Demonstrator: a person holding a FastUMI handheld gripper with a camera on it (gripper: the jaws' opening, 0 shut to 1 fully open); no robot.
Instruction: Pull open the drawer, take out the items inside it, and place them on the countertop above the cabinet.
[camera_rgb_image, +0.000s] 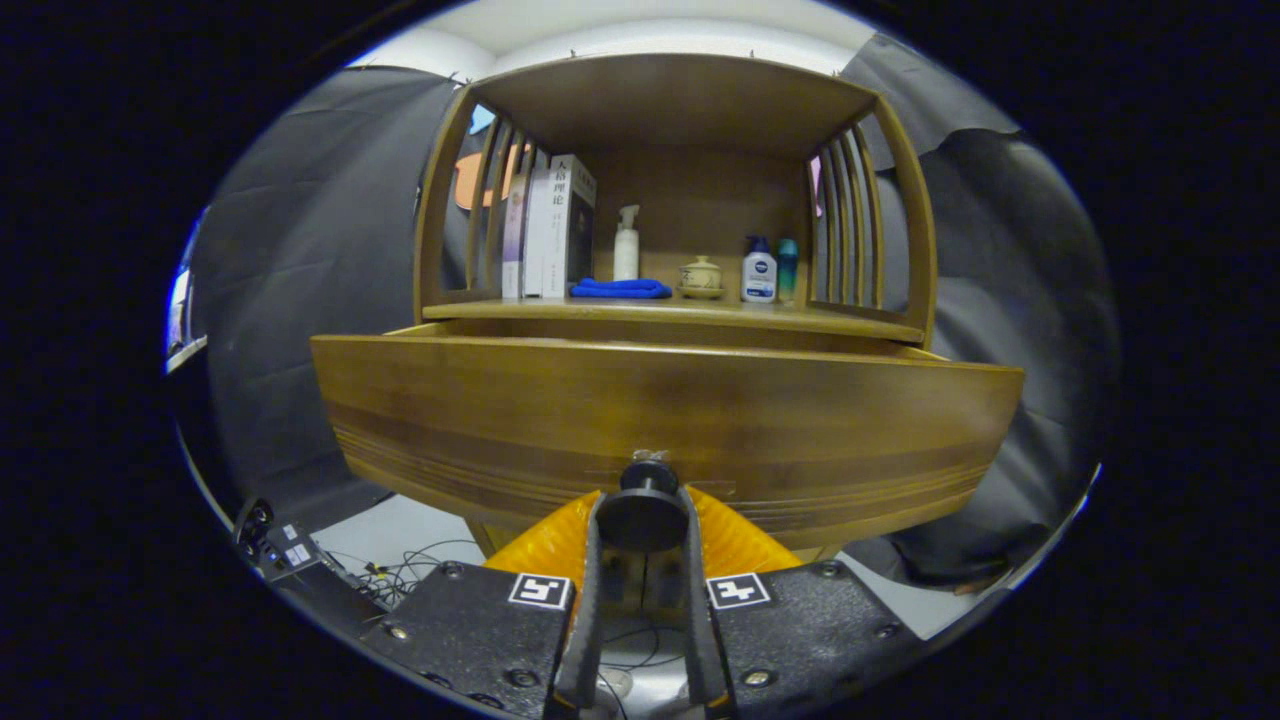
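Right at the drawer front (660, 420), the gripper (643, 515) is clamped on the dark round knob (642, 505), one finger pressing on each side of it. And the drawer is standing out from the cabinet (670, 190) now, its top edge sitting clear ahead of the countertop (680, 312), with a thin gap showing between the two. From this low angle the wide wooden front blocks any look inside, so what lies in the drawer cannot be told.

Up on the countertop, it's a busy shelf. Over at one end, a row of upright books (550, 230) leans against the slatted side. Just beside them lies a folded blue cloth (620, 289), and behind that stands a white pump bottle (626, 243). Near the middle sits a small lidded ceramic pot (700, 276) on a saucer. Toward the other slatted side, a white bottle with a blue cap (759, 270) stands touching or just beside a teal bottle (787, 265).

Down below the drawer, a tangle of cables (410, 565) runs across the pale floor next to a dark box (290, 555). Black cloth hangs on both sides of the cabinet.
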